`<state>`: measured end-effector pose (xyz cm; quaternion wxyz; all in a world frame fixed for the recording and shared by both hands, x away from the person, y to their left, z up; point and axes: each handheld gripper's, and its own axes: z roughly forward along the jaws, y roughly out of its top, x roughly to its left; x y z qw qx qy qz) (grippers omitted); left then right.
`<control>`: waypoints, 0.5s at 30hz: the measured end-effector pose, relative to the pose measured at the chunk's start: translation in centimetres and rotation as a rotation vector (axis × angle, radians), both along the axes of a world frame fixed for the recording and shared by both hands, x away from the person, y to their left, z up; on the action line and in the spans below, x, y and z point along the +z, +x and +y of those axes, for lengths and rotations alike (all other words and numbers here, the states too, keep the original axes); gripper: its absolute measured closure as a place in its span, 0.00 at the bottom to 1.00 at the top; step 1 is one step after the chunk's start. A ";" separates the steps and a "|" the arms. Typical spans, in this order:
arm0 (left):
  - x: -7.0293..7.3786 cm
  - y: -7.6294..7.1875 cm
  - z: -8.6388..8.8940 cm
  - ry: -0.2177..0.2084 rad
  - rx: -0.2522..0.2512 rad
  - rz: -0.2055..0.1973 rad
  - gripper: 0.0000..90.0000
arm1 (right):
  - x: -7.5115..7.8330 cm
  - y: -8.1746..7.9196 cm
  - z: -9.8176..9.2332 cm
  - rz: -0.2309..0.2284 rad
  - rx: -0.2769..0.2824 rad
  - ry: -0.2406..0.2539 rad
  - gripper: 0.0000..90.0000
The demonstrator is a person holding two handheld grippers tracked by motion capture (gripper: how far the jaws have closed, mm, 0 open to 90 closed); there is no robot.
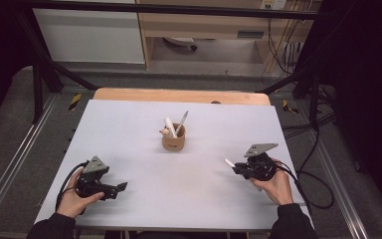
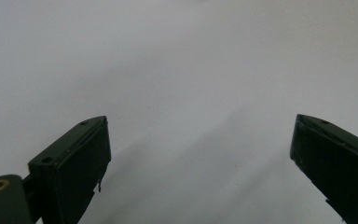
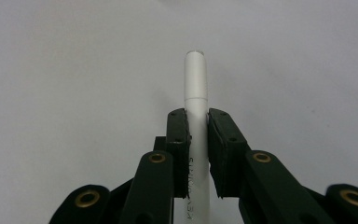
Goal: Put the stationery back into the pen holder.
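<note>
My right gripper [image 1: 235, 168] has its jaws clenched on a white pen [image 3: 196, 84], and in the right gripper view I can see why the hold looks secure: the two pads press the barrel from either side below the seam of its cap, so the capped end sticks straight out ahead of me while the rest of the barrel, with faint printed lettering on it, runs back between my linkages. In the high view the white tip pokes out toward the middle of the desk [image 1: 129, 144], low over its pale surface near the right edge and well apart from everything else. The tan pen cup [image 1: 173, 139] stands upright near the centre of the desk with other writing things already leaning in it, a white one and a grey one [image 1: 181, 123] tilted against the rim; beside them a small pinkish piece shows at the rim, which I cannot make out. I judge the pen is meant to join them, so holding it lengthwise along my jaws would let me tip the free end down into the opening. My left gripper [image 1: 122, 187] rests near the left front of the desk with its jaws released and spread wide, nothing between them but bare surface, held out of the way and free to steady the cup if that is needed.
</note>
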<state>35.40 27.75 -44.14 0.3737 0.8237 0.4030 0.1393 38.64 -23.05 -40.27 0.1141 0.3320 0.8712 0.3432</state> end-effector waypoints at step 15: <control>0.0 0.1 0.0 -0.004 0.003 -0.004 0.06 | 1.1 0.5 1.8 -0.124 -0.152 0.213 0.88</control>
